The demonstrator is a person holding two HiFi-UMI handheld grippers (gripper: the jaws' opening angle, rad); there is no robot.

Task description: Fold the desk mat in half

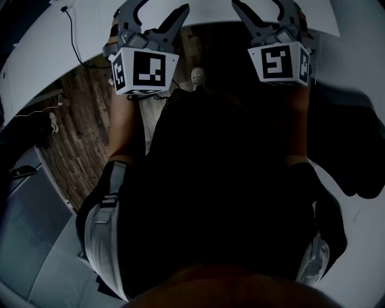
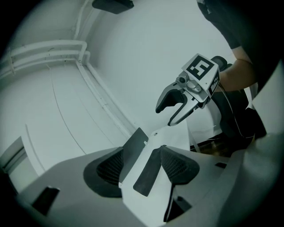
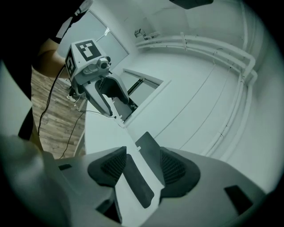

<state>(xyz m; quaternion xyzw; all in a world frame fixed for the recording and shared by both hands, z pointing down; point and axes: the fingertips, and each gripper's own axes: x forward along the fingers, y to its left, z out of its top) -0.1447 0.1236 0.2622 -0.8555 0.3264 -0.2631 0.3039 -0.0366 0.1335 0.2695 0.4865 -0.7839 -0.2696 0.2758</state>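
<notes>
Wooden floor, white wall pipes

A wood-plank floor runs beneath a white bench, where a thin black cable trails across the top. Pale walls fill the room under flat, even light, with white pipes running in parallel along one of them and a dark fixture set against the white surface. A second cable snakes over the floorboards, not far from a framed opening in the wall.
</notes>
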